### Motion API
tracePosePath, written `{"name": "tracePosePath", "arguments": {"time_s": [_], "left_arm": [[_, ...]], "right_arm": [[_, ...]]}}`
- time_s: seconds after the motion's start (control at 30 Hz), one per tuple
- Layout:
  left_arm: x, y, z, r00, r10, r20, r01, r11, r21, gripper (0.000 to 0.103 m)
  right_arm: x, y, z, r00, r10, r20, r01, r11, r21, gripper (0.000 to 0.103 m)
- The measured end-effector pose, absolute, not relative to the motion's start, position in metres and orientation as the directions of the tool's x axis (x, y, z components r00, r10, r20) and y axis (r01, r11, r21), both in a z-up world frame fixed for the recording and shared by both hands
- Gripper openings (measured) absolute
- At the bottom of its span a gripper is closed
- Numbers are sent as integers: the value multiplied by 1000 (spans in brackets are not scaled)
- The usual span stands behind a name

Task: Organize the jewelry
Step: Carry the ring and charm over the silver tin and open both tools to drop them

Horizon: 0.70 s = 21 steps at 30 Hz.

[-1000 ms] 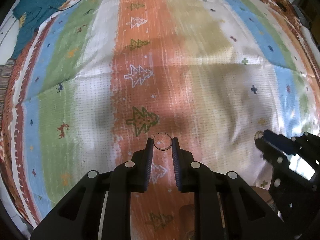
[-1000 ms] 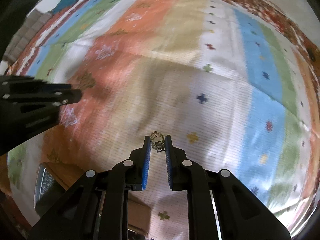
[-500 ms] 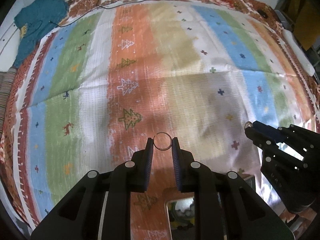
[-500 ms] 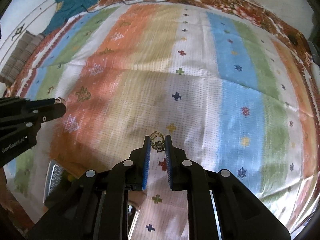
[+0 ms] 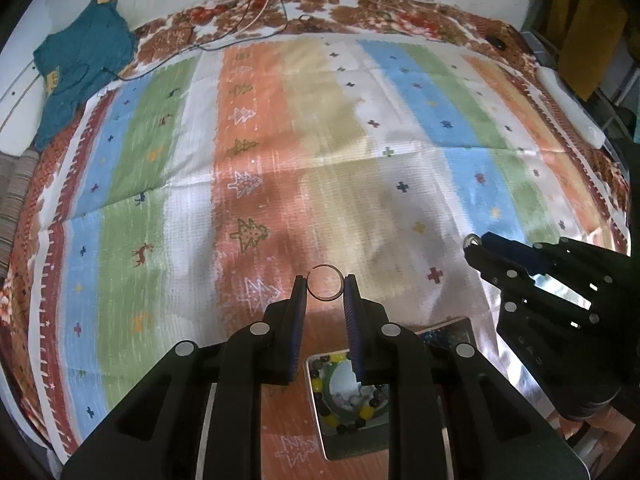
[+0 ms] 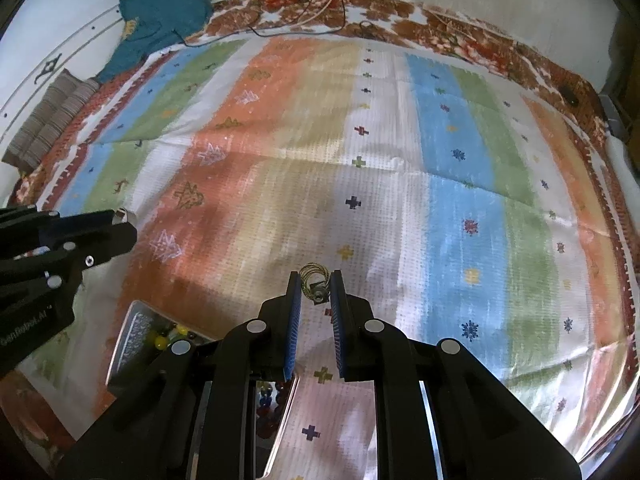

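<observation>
Two grippers are seen above a striped bedspread (image 5: 328, 152), each clamped on a small piece of jewelry. A thin plain ring (image 5: 325, 282) is pinched edge-on between the tips of the left gripper (image 5: 325, 292), whose jaws are narrowed until the pads press on the band from both sides. A gold wire ring with a small square stone (image 6: 314, 285) is held between the blue-padded tips of the right gripper (image 6: 314, 290), its jaws drawn nearly together on the piece; the coiled wire loop stands out just beyond the fingertips. In the left wrist view the right gripper is seen at the right edge, its ring showing at its tip. In the right wrist view the left gripper enters from the left edge.

Beneath the left gripper a shallow metal tray (image 5: 320, 428) is laid on the orange stripe, and a beaded bracelet with yellow and dark beads (image 5: 362, 412) is coiled inside it. More beads are visible in a second tray (image 6: 128, 344), partly hidden by the right gripper's body. Farther out, a teal garment (image 5: 80, 68) is spread at the far left corner of the bed, and thin cables (image 5: 256, 12) are trailed across the far edge by the wall.
</observation>
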State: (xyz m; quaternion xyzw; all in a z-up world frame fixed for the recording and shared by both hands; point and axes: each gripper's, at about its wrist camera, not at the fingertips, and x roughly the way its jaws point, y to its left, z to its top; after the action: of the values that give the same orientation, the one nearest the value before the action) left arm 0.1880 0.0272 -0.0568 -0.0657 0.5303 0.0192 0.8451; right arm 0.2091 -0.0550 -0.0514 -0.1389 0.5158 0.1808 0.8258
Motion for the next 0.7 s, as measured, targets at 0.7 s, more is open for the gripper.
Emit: {"name": "tracePosePath", "arguments": {"time_s": [0.7], "left_arm": [[125, 5, -32, 533, -72, -843, -33, 994, -107, 18]], "right_arm": [[147, -60, -27, 447, 226, -866, -499, 866, -31, 16]]}}
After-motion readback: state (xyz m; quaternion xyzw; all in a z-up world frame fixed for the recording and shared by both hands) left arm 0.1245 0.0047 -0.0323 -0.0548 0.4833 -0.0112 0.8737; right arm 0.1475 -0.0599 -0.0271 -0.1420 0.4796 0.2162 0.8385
